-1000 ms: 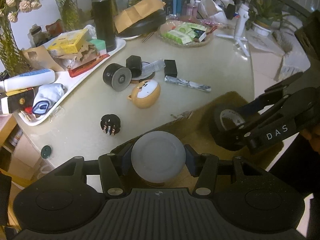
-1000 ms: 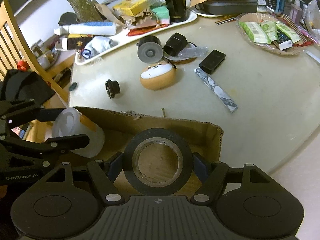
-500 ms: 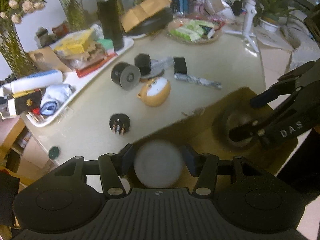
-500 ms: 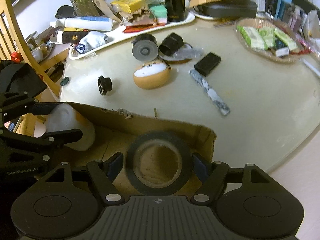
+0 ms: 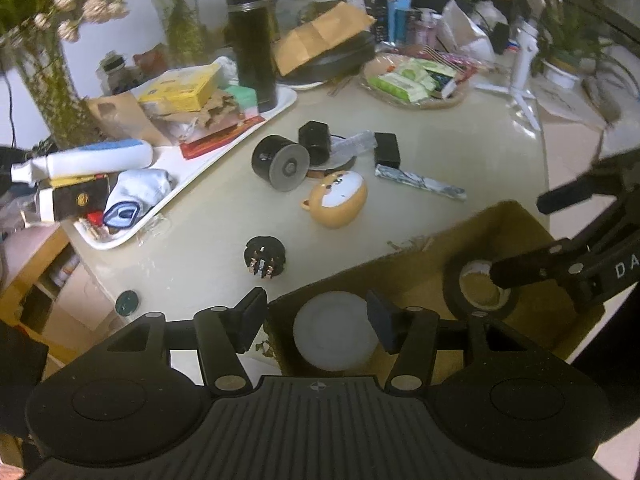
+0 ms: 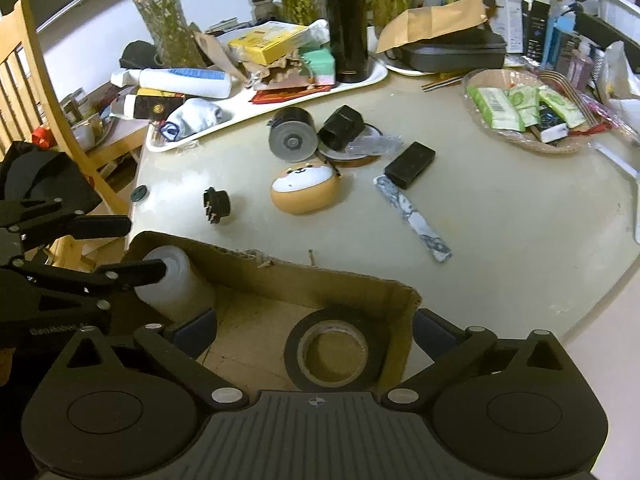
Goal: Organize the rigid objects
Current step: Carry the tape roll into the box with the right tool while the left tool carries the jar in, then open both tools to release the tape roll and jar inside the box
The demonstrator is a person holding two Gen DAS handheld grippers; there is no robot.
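Note:
A cardboard box (image 5: pixel 424 256) (image 6: pixel 304 284) sits at the table's near edge. A white plastic jar (image 5: pixel 335 330) (image 6: pixel 176 284) stands in its left end. A black tape roll (image 5: pixel 480 292) (image 6: pixel 334 350) lies in its right part. My left gripper (image 5: pixel 316 320) is open above the jar, jaws apart from it. My right gripper (image 6: pixel 314 330) is open wide around the tape roll, not touching it. On the table lie a black plug (image 5: pixel 264 258), a dog-face case (image 5: pixel 338 204), a black and grey cylinder (image 5: pixel 280 162), a black box (image 5: pixel 387 148) and a marbled bar (image 5: pixel 420 182).
A white tray (image 5: pixel 192 172) of clutter stands at the left with a black flask (image 5: pixel 254 48). A basket of packets (image 5: pixel 416 80) is at the back. A wooden chair (image 6: pixel 36 92) stands left of the table. A small dark cap (image 5: pixel 127 303) lies at the table edge.
Both grippers have opened and let go: the jar and the tape roll now rest in the box. Both grippers have lifted and drawn back a little.

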